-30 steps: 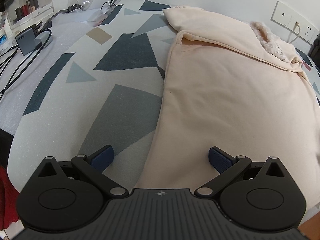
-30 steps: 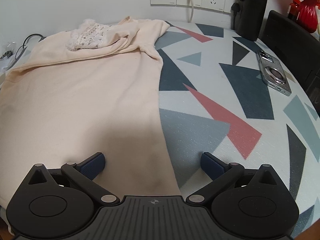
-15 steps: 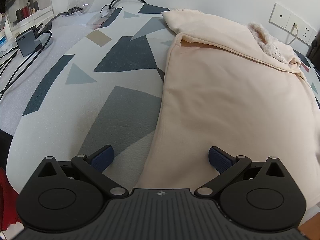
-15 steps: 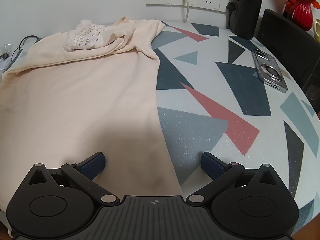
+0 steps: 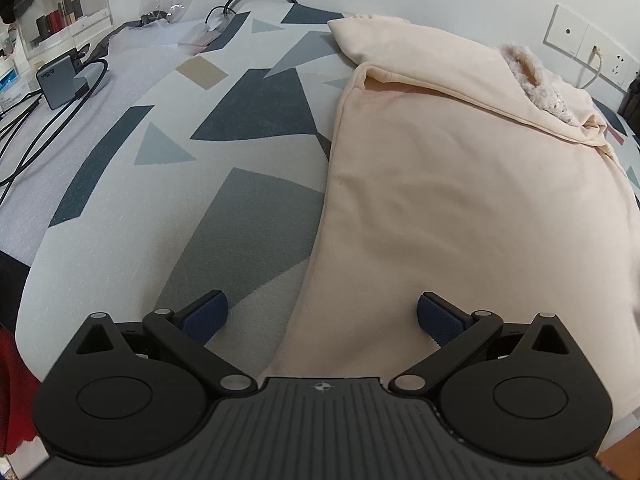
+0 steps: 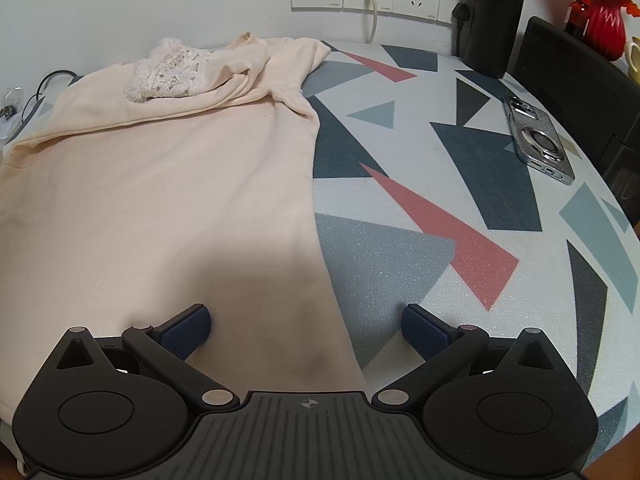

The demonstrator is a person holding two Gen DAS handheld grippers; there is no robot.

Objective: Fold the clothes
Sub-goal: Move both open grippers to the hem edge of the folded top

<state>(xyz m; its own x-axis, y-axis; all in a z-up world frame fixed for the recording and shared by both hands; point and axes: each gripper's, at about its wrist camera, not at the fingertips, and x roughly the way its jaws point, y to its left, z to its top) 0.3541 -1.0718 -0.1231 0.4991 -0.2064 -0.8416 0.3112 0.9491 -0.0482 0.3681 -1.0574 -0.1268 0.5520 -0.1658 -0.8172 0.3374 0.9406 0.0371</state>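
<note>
both grippers hung at the table's near edge with fingers spread wide and nothing between them: the left gripper straddled the left side edge of the cream garment, the right gripper its right side edge. the garment lay flat on the patterned tablecloth, running from the near edge toward the far edge, where its fluffy white collar sat bunched. a phone lay near the right edge, well apart from the garment.
</note>
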